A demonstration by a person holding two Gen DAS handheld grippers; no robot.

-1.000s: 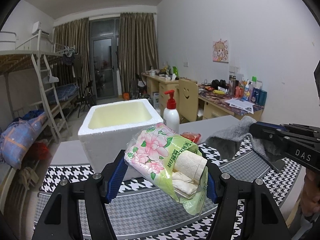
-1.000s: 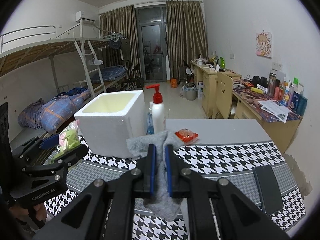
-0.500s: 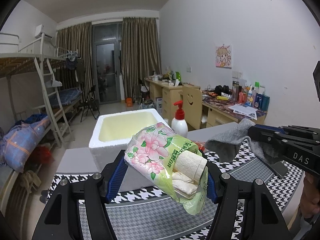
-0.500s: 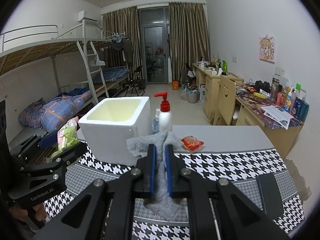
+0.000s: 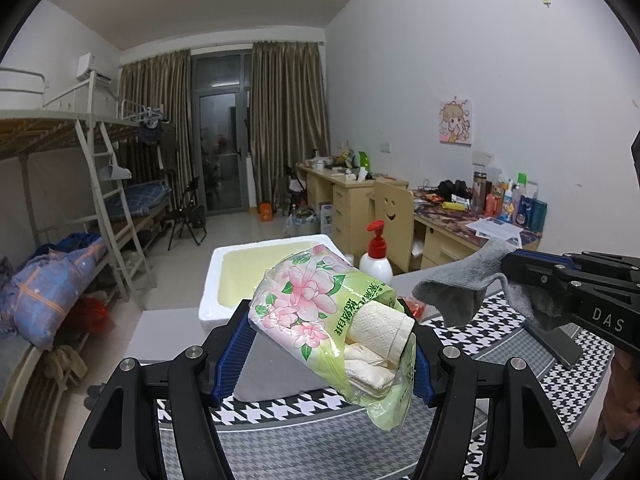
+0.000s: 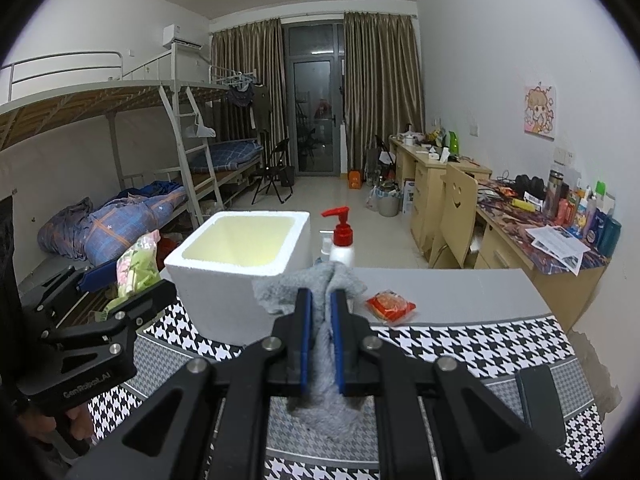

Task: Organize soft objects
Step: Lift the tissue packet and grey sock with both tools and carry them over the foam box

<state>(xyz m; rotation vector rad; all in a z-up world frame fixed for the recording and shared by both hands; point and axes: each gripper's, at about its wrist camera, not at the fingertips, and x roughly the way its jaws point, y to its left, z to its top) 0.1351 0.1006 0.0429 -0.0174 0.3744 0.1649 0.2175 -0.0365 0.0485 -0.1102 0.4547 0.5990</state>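
My left gripper (image 5: 326, 344) is shut on a green floral pack of toilet rolls (image 5: 320, 312) and holds it in the air just in front of the open white foam box (image 5: 240, 264). The pack also shows in the right wrist view (image 6: 138, 260), left of the box (image 6: 240, 276). My right gripper (image 6: 320, 336) is shut on a grey fluffy towel (image 6: 316, 292) that hangs down between its pads, above the houndstooth table mat (image 6: 460, 344). In the left wrist view the towel (image 5: 468, 284) is at the right.
A red-capped pump bottle (image 6: 342, 240) stands right behind the box. A red snack packet (image 6: 390, 306) lies on the grey table right of the towel. A black phone (image 6: 540, 400) lies on the mat at the right. Desks and bunk beds stand behind.
Both grippers have risen with their loads, so the foam box and table sit lower in view. The left gripper's pack now overlaps the box's front rim. Both grips are unchanged.
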